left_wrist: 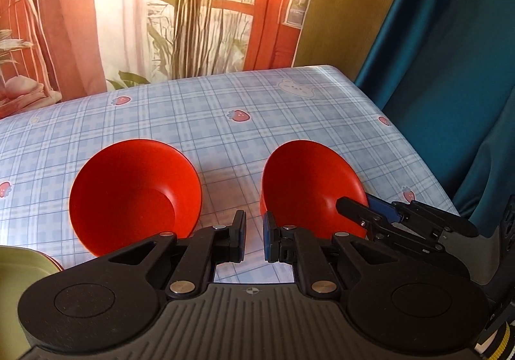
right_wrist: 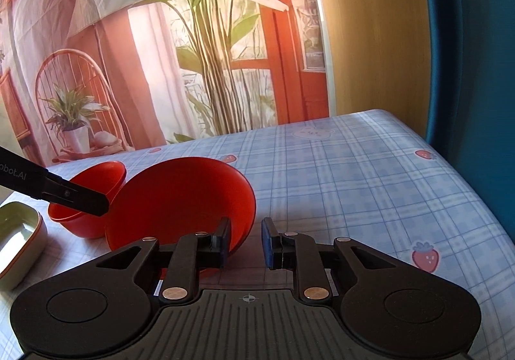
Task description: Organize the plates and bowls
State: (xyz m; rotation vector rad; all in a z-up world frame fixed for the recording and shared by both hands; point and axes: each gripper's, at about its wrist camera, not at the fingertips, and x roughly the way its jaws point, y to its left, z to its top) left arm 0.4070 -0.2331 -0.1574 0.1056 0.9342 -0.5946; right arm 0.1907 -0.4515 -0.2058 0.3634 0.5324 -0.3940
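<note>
While the right gripper (right_wrist: 246,242) gripped the rim of one red bowl (right_wrist: 180,199) in narrow jaws, one finger inside and one outside, that bowl sat tilted over the checked worktop (right_wrist: 354,183). Left gripper (left_wrist: 253,239): jaws nearly closed and empty, over the bare strip between this bowl and a second red bowl (left_wrist: 128,192).

My L wrist cam looks steeply down, close over two red bowls (left_wrist: 135,196) on the checked tablecloth (left_wrist: 199,115). R wrist cam sits lower, shallower angle. Both face the far printed backdrop (right_wrist: 161,54); both share bowls, cloth.
</note>
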